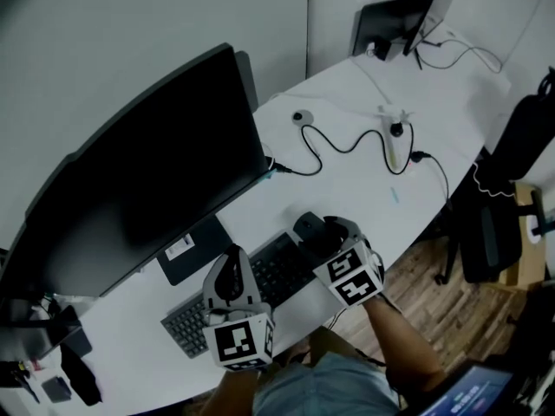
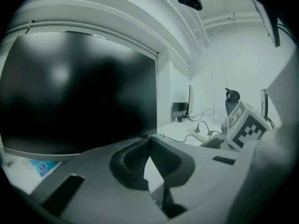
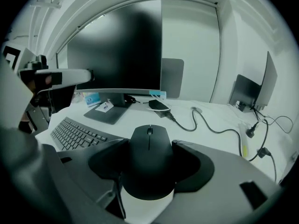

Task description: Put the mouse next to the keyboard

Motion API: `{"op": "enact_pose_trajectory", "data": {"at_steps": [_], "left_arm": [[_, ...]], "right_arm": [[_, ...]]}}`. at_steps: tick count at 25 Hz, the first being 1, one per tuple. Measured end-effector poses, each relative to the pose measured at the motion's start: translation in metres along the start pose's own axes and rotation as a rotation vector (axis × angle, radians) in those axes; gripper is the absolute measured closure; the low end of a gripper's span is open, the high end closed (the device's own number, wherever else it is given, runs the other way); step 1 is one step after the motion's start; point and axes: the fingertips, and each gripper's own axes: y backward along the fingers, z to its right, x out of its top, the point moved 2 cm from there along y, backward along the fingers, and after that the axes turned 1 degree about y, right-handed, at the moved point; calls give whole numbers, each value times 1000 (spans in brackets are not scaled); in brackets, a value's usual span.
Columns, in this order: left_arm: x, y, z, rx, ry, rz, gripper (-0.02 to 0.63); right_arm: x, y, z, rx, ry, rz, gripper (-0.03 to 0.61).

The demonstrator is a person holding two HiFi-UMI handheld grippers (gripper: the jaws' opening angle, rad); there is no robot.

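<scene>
The dark monitor [image 1: 147, 172] stands at the left of the white counter [image 1: 364, 189]. The left gripper [image 1: 234, 258] hovers over the keyboard [image 1: 279, 267], its jaws pressed together and empty. The right gripper [image 1: 329, 232] has its jaws pinching the black mouse [image 1: 305, 225] by its sides, just off the keyboard's right end.

mouse [image 1: 306, 225] half hidden behind right gripper [image 1: 323, 230], monitor [image 1: 147, 180] left end cut off, stand label [image 1: 179, 247] unreadable
</scene>
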Motion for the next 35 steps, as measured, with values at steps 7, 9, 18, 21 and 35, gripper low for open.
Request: {"op": "enact_pose_trajectory", "data": {"at_steps": [7, 9, 18, 21, 35], "left_arm": [[-17, -18, 2, 11, 20, -47, 609], [-23, -22, 2, 14, 19, -62, 609], [-38, -34, 1, 22, 22, -104, 609], [-40, -35, -1, 28, 31, -105, 609], [-21, -12, -8, 17, 22, -42, 609]], "right_arm": [[-30, -24, 9, 24, -24, -66, 276], [-37, -30, 11, 27, -25, -82, 276], [-58, -50, 14, 40, -28, -122, 276], [-55, -53, 13, 40, -18, -119, 275], [-37, -30, 9, 3, -30, -57, 210]]}}
